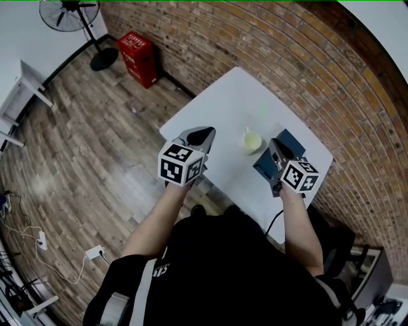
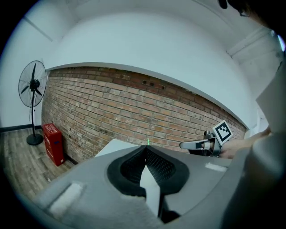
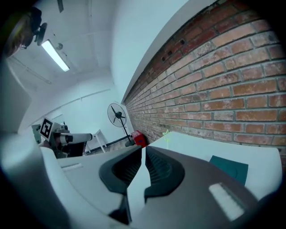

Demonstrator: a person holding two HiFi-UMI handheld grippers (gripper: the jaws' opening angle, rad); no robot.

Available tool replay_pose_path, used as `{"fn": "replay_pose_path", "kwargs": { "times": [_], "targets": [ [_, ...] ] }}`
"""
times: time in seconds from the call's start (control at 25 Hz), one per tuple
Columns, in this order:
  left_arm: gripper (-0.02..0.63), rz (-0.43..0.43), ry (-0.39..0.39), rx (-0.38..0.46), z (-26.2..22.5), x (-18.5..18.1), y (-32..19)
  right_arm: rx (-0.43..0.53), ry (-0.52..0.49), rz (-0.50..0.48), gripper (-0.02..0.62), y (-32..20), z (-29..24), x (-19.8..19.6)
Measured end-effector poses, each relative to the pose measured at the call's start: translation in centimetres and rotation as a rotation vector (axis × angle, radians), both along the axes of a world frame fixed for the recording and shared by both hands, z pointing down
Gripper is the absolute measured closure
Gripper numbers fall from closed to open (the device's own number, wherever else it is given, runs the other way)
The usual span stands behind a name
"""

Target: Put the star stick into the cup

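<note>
Hand-held grippers hold nothing: left hand-held gripper [image 2: 145, 149] and right hand-held gripper [image 3: 142, 149] are both pressed together. The star stick [image 3: 167, 133] stands upright in the cup [image 1: 252, 142] on the bench [image 1: 223, 102], star end up.

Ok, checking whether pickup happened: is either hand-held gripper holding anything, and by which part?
Nothing is held. The left hand-held gripper and right hand-held gripper have empty jaws; the star stick lies on the table.

My table [image 1: 220, 105] is white, the cup [image 1: 252, 142] pale yellow-green, the star stick [image 3: 167, 134] bright green, the pad [image 3: 230, 167] teal. Red box [image 1: 139, 58], brown plank floor [image 1: 95, 140], reddish brick wall [image 1: 287, 63] with pale mortar lines, black fan [image 1: 67, 13].
</note>
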State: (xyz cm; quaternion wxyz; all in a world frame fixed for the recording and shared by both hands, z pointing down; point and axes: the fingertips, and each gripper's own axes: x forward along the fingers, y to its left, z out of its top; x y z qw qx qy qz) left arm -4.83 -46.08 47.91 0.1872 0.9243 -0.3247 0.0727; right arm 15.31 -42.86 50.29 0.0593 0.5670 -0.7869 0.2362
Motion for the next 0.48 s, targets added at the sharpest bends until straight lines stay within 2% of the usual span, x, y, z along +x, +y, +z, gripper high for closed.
{"fn": "replay_pose_path", "kwargs": {
  "times": [0.28, 0.48],
  "targets": [
    [0.600, -0.022, -0.011, 0.092, -4.4, -0.4, -1.1, 0.134, 0.026, -0.086, 0.588, -0.5, -5.4, -1.7],
    [0.600, -0.031, -0.022, 0.108, -6.1, 0.6, -1.4, 0.194, 0.061, -0.115, 0.595, -0.5, -8.5, -1.5]
  ]
}}
